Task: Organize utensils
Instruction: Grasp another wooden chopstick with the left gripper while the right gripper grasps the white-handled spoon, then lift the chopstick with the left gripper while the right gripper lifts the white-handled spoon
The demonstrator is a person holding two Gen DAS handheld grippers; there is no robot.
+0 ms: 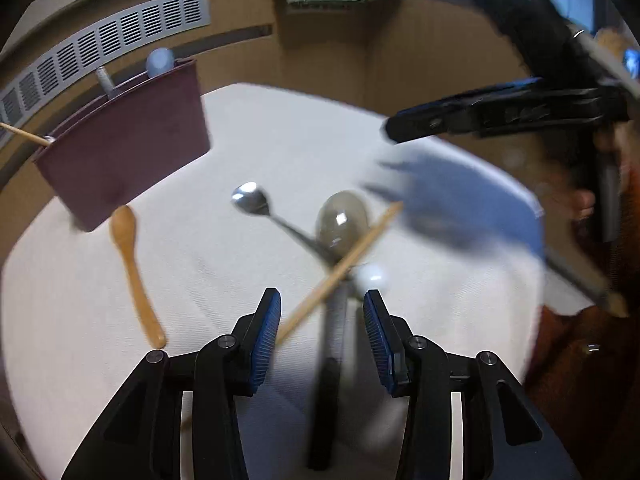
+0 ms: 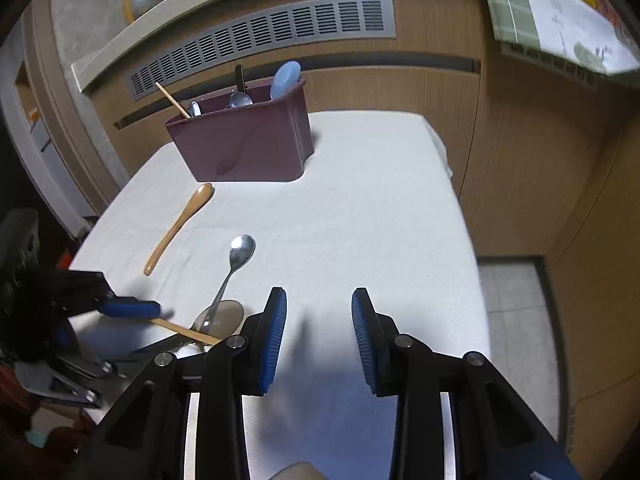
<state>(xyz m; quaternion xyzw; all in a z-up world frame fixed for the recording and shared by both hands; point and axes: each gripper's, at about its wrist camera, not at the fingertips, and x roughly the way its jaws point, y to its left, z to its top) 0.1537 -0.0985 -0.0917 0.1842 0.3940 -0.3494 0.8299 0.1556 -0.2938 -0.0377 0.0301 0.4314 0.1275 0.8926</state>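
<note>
While your left gripper (image 1: pixel 322 334) hangs spread and empty over crossed utensils, your right gripper (image 2: pixel 319 338) is released too, gripping nothing.

On the white tablecloth (image 2: pixel 360 208) lie a wooden spoon (image 2: pixel 179 227), metal spoon (image 2: pixel 236 262) and chopstick (image 1: pixel 340 268); the maroon caddy (image 2: pixel 244 140) behind holds others.

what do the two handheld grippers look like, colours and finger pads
Both match: the left gripper and right gripper have matte black angular linkage arms joined by round silver pivot bolts. Each finger carries a blue pad with fine horizontal ribs. Seen from the side, the right gripper's body is a black block on a dark handle.
</note>
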